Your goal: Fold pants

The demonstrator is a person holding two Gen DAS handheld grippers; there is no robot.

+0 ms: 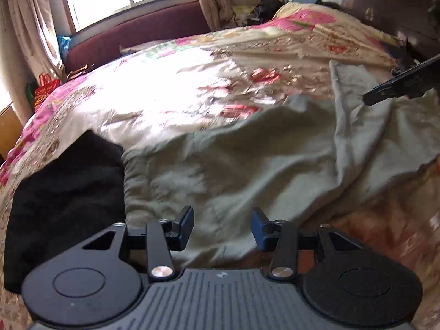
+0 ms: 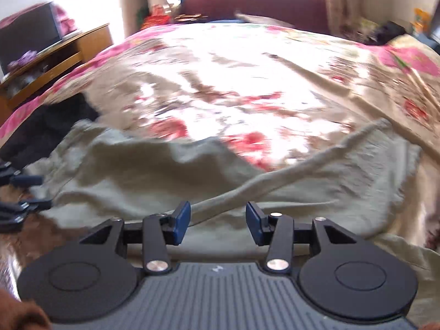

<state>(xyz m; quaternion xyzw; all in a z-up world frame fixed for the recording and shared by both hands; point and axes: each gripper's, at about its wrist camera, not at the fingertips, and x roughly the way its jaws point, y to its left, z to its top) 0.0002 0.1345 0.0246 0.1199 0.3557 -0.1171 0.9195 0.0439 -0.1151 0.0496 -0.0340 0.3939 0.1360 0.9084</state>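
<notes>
Pants [image 1: 233, 159] lie spread and rumpled on the bed [image 1: 154, 96], near its front edge, with one flap thrown over at the right end and a black garment [image 1: 63, 192] touching their left end. Left claw [image 1: 222, 227] is released, jaws wide, nothing between them, hanging just over the left part of the cloth. Right claw [image 2: 217, 222] is also released and empty, over the right part near a raised ridge of fabric. Step looks like the approach before a fold: neither claw has a grip yet. Next move calls for each claw to drop onto an edge or corner and pinch. Frames are motion-blurred, so which end is the waistband I can't say for sure. No containers in view.
</notes>
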